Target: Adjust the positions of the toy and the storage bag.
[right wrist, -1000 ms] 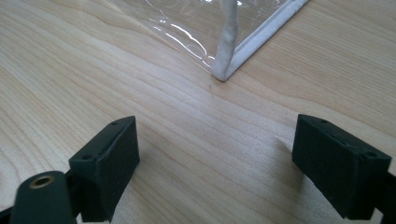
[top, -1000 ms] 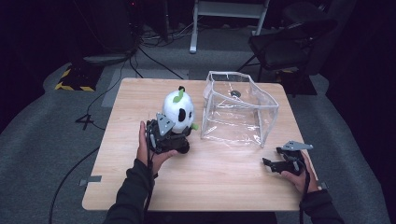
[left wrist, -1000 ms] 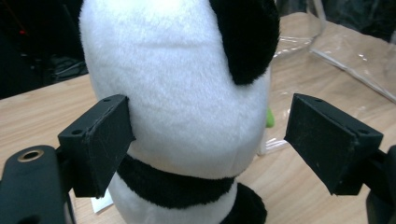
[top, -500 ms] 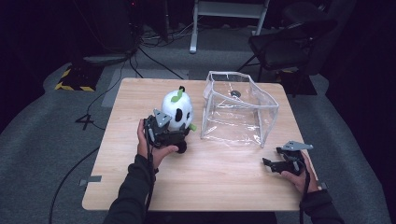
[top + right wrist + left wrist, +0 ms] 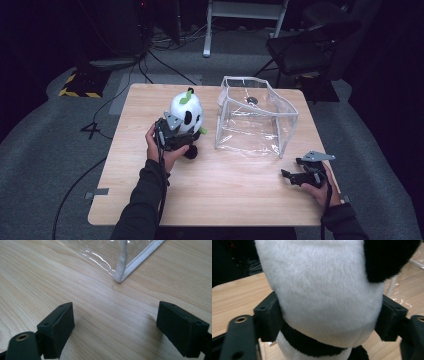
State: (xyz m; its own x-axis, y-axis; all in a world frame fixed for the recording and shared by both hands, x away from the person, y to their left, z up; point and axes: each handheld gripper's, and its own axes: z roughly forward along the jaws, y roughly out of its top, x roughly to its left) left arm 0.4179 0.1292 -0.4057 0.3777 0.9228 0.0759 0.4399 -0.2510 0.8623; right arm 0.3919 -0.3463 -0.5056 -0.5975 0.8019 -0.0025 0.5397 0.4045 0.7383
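Plush white fur of the toy panda (image 5: 324, 290) is bulging between the left claw (image 5: 186, 141), whose jaws have just been closing and are now pressing its sides; earlier they stood wider. Right claw (image 5: 122, 327) is gaping, clear crinkly bag (image 5: 117, 255) ahead.

- Panda plush (image 5: 324, 295) close up, white fur across most of the frame, black patch top right.
- Black band runs across the plush low down, white below it.
- Left gripper (image 5: 328, 315): both black jaws press the plush sides, having just been closing, fur bulging between them.
- Wooden table (image 5: 234, 297) behind at left and right.
- Clear plastic (image 5: 398, 293) on the table at right edge.
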